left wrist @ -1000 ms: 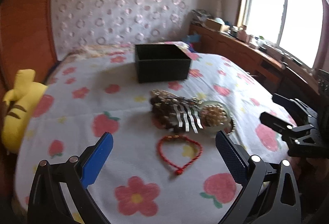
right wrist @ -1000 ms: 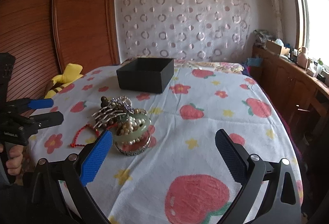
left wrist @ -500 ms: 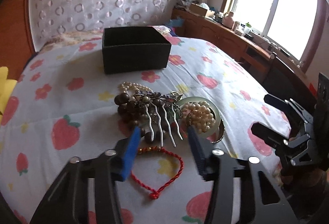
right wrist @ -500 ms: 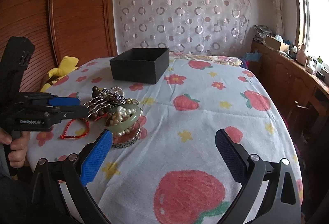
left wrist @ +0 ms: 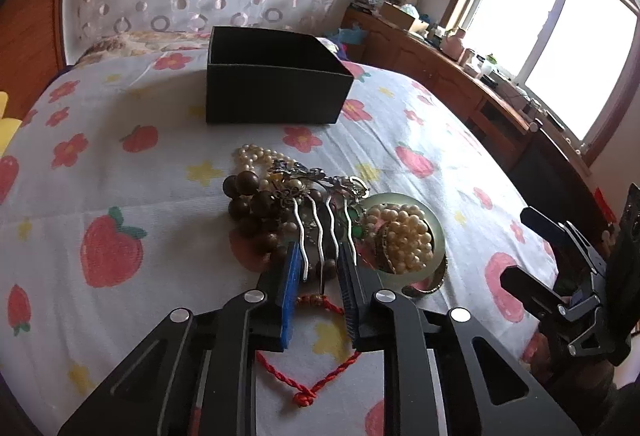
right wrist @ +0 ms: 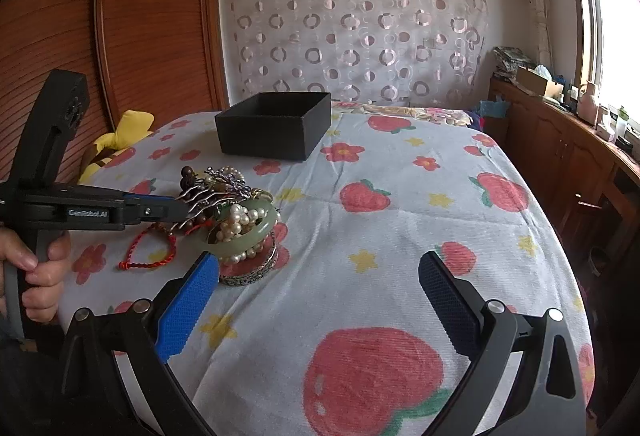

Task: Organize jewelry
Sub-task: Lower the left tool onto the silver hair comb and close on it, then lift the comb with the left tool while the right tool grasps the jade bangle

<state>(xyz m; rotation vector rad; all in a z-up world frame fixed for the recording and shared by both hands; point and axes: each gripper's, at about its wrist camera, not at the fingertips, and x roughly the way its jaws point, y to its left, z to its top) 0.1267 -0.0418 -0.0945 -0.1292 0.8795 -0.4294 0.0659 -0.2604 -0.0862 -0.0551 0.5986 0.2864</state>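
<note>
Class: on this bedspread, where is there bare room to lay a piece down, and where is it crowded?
Free: the bedspread right of the jewelry pile, and the strip between pile and black box. Crowded: the pile itself, where the left gripper closes on the comb above the red bracelet.

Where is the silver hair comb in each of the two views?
Left wrist view: silver hair comb at centre, atop the jewelry pile, its prongs between the left gripper.
Right wrist view: comb at left-middle.
Shared landmark: black box behind it.
</note>
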